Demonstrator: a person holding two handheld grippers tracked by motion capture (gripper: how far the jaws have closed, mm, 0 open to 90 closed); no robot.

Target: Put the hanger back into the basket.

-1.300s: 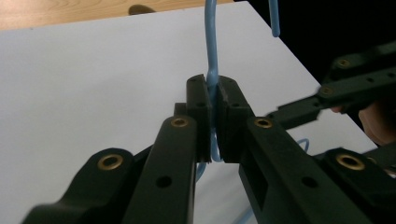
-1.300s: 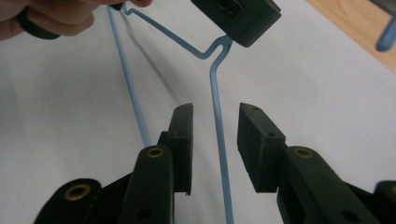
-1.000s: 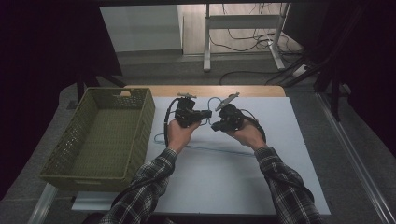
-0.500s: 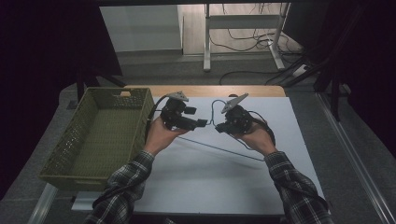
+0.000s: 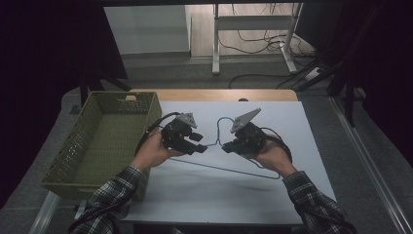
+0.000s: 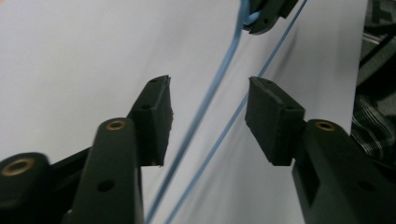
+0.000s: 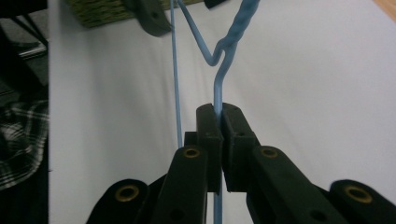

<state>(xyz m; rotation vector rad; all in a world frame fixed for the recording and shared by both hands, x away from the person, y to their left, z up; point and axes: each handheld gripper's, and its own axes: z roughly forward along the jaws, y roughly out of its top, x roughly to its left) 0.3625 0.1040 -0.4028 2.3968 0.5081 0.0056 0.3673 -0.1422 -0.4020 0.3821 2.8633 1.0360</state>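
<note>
Hands tilt inward over the table [image 5: 311, 126]: right claw [image 7: 221, 122] clamped on blue hanger [image 7: 217, 93], left claw [image 6: 208, 119] apart, just closing.

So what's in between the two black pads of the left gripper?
In the left gripper view, the blue wire hanger runs through the gap between the left gripper pads, touching neither. Behind it is the white table.

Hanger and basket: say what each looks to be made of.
Hanger: thin metal wire, probably coated light blue with a smooth finish; the neck is twisted wire strands, and the right gripper is clamped on one arm. Basket: olive-green, most likely moulded plastic; its walls are an even lattice of small openings with a cut-out handle slot, though woven fibre can't be ruled out.
</note>
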